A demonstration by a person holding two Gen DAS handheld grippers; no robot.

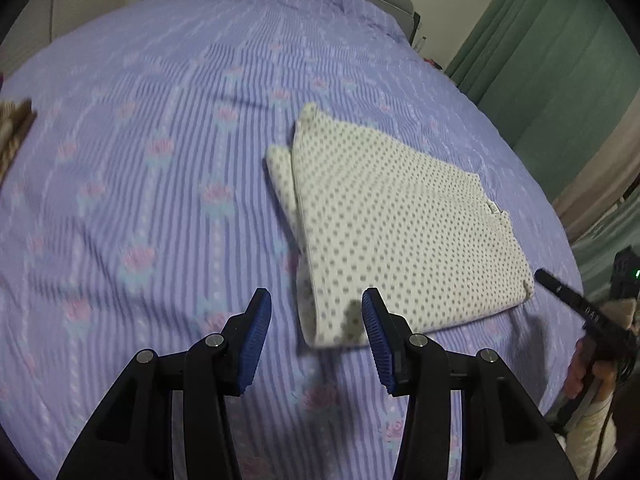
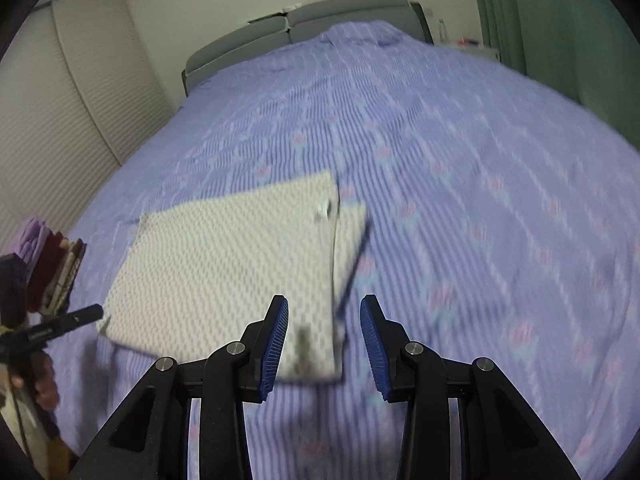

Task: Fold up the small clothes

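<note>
A white garment with grey dots (image 1: 392,232) lies folded flat on the purple striped bedspread (image 1: 160,160). It also shows in the right wrist view (image 2: 240,264), blurred. My left gripper (image 1: 316,320) is open and empty, just above the garment's near left corner. My right gripper (image 2: 324,328) is open and empty, above the garment's near right corner. The right gripper also shows at the right edge of the left wrist view (image 1: 576,304). The left gripper shows at the left edge of the right wrist view (image 2: 60,326).
A stack of folded clothes (image 2: 52,268) sits at the bed's left edge. A grey headboard (image 2: 312,28) stands at the far end. Green curtains (image 1: 552,52) hang to the right. White closet doors (image 2: 60,92) stand on the left.
</note>
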